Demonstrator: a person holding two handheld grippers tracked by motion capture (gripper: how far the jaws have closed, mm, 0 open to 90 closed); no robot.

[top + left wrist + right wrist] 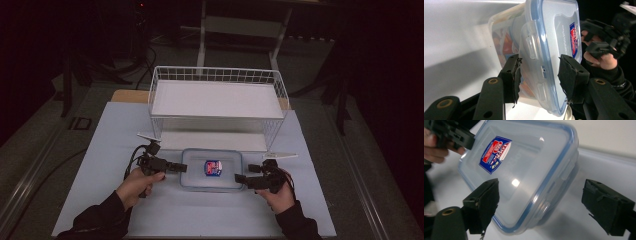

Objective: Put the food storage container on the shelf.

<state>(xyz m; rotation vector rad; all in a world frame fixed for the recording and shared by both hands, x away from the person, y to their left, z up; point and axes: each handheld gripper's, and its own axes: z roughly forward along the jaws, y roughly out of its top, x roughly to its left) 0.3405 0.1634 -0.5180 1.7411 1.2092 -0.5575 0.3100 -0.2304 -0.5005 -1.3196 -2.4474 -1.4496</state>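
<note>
From the high view we look forward and down over the pale table (200, 210), far enough back to take in both hands and the wire rack (217, 107) beyond them. On the left gripper (539, 75) we sit just behind the fingers (511, 75), very near, facing across the lidded container (544, 50) toward the opposite hand (604, 57). On the right gripper (549, 207) we look along its fingers (484, 202), equally near, toward the other hand (436, 147). All three views share the container and its red-and-blue label (495, 153).
</note>
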